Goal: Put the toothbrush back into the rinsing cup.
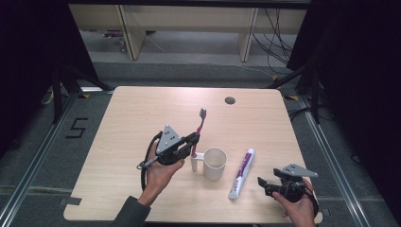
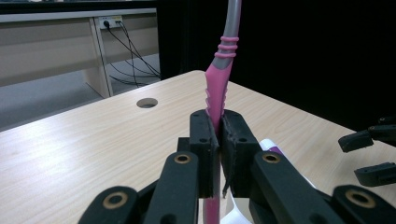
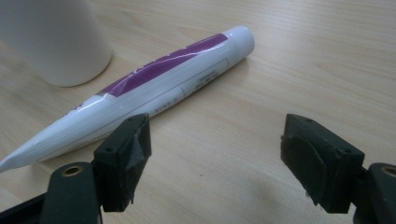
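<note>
High view: the left tool (image 1: 194, 140), held in the person's left hand (image 1: 160, 176) above the middle of the wooden surface (image 1: 132, 118), has its jaws closed on the pink handle of a toothbrush (image 1: 198, 130). The toothbrush's long axis runs nearly upright with a slight lean; its bristled head points up and toward the far edge of the surface, and its lower end hangs just beside the handle of a white cup (image 1: 214, 163), which stands upright with its mouth open. Left gripper view: the two black jaws of the left tool (image 2: 219, 140) press on both sides of the ribbed pink grip of the toothbrush (image 2: 219, 88), whose grey neck rises out of the top of the frame; a round cable hole (image 2: 147, 102) lies in the surface beyond. To the right of the cup, a white and purple toothpaste tube (image 1: 242, 173) lies flat, its long axis running near to far, cap end toward the far edge and crimped end toward the person. The right tool (image 1: 264, 184), held in the right hand (image 1: 299, 208) at the near right corner, is just beside the tube and apart from it. Right gripper view: the right tool (image 3: 215, 154) has its jaws spread wide with nothing between them, above bare wood, the tube (image 3: 140, 88) passing behind the left jaw and the cup (image 3: 51, 37) beyond it
</note>
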`<action>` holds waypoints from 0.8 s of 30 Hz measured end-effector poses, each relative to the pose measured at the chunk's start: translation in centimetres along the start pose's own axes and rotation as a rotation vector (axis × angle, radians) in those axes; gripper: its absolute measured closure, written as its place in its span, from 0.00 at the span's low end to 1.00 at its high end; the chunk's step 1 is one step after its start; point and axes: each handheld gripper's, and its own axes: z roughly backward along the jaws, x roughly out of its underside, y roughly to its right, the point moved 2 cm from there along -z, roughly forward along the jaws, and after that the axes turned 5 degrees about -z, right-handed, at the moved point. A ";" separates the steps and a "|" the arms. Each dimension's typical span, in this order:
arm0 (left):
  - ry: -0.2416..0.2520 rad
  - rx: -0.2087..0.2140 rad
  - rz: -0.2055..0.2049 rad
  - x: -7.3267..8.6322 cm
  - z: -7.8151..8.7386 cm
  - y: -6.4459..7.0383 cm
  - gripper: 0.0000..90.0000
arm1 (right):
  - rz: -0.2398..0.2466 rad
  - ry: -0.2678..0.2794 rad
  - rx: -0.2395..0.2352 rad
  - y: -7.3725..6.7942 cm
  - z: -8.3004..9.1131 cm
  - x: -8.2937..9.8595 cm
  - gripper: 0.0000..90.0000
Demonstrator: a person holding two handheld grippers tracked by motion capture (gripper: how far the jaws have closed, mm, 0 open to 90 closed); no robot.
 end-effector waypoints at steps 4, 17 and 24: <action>-0.003 0.007 -0.001 0.4 -0.1 0.2 0.93 | -0.001 -0.001 0.000 0.0 0.0 0.0 0.28; -0.034 0.022 -0.001 2.5 -0.1 0.3 0.92 | -0.001 -0.002 -0.001 0.0 0.0 0.0 0.28; -0.053 0.028 0.005 3.1 0.0 0.4 0.92 | 0.003 0.001 -0.003 0.0 -0.1 0.0 0.28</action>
